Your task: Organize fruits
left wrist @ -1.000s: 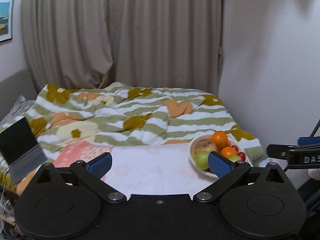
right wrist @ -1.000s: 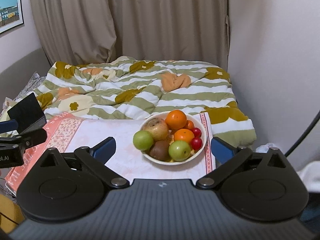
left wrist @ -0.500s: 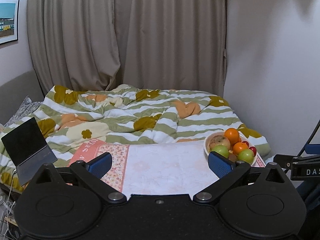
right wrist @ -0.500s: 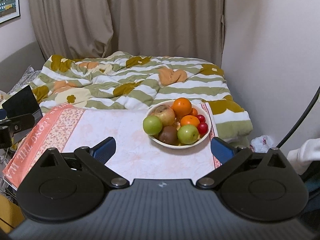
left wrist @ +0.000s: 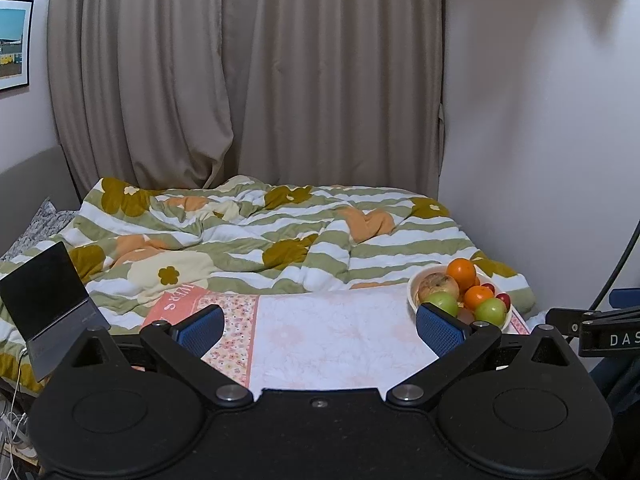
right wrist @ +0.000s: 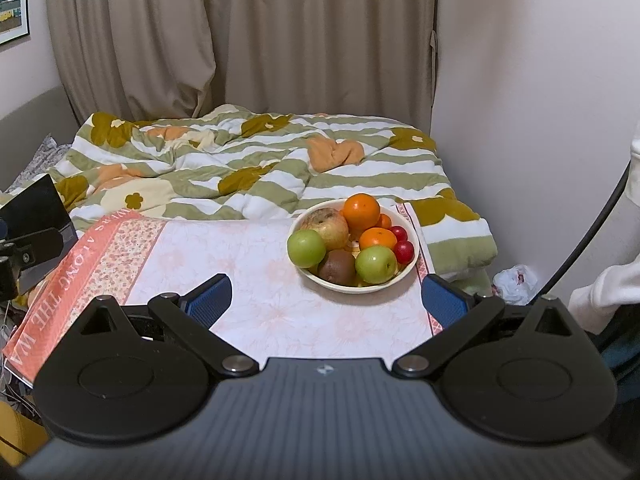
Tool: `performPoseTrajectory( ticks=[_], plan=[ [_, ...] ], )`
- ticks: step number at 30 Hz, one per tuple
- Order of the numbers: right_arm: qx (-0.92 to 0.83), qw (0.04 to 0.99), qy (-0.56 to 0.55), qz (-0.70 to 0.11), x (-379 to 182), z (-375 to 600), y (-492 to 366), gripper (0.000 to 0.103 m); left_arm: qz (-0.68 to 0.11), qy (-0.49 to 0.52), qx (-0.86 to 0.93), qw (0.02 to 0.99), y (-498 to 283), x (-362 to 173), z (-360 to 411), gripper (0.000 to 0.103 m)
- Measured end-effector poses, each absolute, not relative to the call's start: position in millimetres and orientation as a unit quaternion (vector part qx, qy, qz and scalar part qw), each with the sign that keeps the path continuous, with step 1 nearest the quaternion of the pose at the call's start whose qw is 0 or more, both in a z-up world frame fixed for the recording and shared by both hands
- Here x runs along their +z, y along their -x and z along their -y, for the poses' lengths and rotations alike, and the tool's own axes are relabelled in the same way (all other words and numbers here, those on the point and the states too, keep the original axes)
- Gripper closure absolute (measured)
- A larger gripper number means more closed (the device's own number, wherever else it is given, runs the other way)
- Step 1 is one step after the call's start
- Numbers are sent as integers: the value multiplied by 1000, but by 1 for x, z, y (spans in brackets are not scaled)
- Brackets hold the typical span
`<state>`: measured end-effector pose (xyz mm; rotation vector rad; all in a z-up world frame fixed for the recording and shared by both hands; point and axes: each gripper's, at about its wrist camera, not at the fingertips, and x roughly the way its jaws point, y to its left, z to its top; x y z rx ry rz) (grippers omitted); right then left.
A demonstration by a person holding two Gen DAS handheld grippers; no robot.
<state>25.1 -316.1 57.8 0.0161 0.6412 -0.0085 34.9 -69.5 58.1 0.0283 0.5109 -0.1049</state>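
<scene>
Fruit sits piled in a cream bowl (right wrist: 412, 258) on the pink floral cloth (right wrist: 248, 264), toward its right end, in front of the striped quilt (right wrist: 256, 160). Visible in the right wrist view: two green apples (right wrist: 306, 248), one brownish apple (right wrist: 326, 226), a big orange (right wrist: 362, 212), a smaller orange (right wrist: 377, 238), a kiwi (right wrist: 337, 267), red small fruits (right wrist: 404, 251); pieces lower in the pile are hidden. Right claw (right wrist: 326, 300) hangs wide, empty, blue pads either side of the bowl, short of it. Left claw (left wrist: 320, 326) also wide, empty, over bare cloth; its right pad covers part of the bowl's near rim. Cloth lettering cut off. Dark laptop-like item (left wrist: 44, 300) at left, partly out of frame. White sleeve (right wrist: 608, 288) at right edge, hand hidden.
</scene>
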Motion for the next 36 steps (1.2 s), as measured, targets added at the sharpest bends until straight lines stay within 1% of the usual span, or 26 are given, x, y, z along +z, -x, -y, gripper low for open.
performPoseTrajectory(
  ticks=[29, 36],
  plan=[
    [1, 947, -13, -321, 48, 302, -24, 0, -256, -12, -44, 966, -35, 57, 55, 0],
    [1, 947, -14, -320, 50, 300, -24, 0, -247, -20, -39, 968, -33, 60, 56, 0]
  ],
)
